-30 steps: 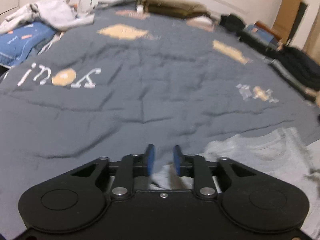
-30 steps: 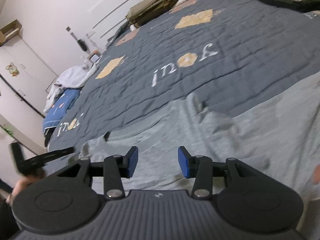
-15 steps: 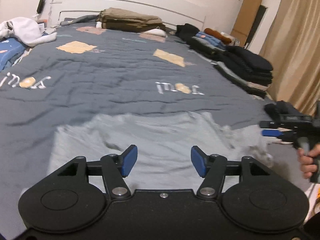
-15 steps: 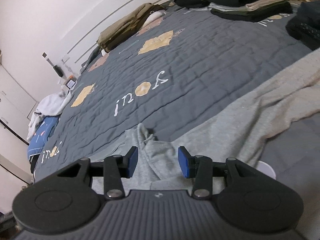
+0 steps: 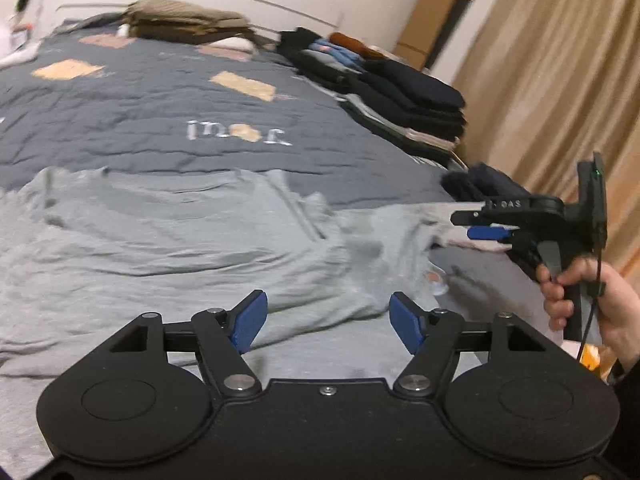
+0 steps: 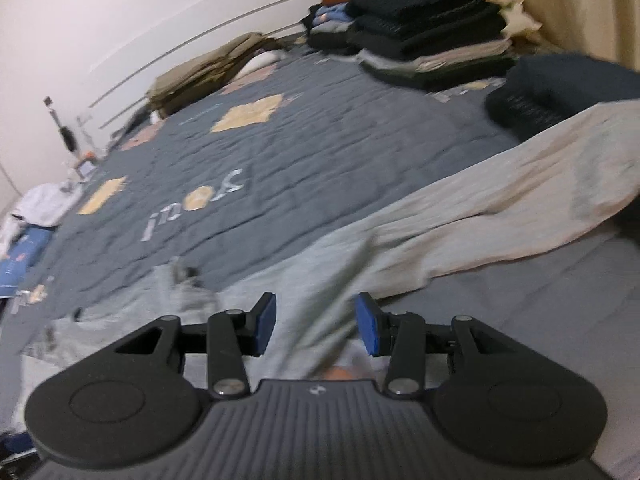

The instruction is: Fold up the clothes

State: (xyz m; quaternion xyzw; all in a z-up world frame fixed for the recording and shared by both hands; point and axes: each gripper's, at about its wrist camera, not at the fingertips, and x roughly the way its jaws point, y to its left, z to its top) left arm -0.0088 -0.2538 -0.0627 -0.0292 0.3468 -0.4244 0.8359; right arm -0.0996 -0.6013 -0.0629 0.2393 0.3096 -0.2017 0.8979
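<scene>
A light grey long-sleeved top (image 5: 168, 232) lies spread and wrinkled on the dark grey quilt (image 5: 160, 92). My left gripper (image 5: 328, 320) hovers over its near part, jaws opening, with nothing between the blue pads. One sleeve (image 6: 520, 200) stretches away to the right. My right gripper (image 6: 316, 326) stands open above the top's body (image 6: 320, 272), pads apart and pinching nothing. In the left wrist view the right gripper (image 5: 476, 226) shows from the side, held by a hand (image 5: 580, 296) over the sleeve's end.
Stacks of folded dark clothes (image 5: 408, 96) line the bed's right edge, with a dark bundle (image 6: 560, 92) nearer the sleeve. A khaki folded pile (image 5: 180, 24) sits by the headboard. White clothes (image 6: 40, 204) lie far left. A beige curtain (image 5: 560, 80) hangs on the right.
Both views have swung rightward across the bed, from its left side to the grey top and the stacks. The left jaws have widened. The right jaws keep the same gap.
</scene>
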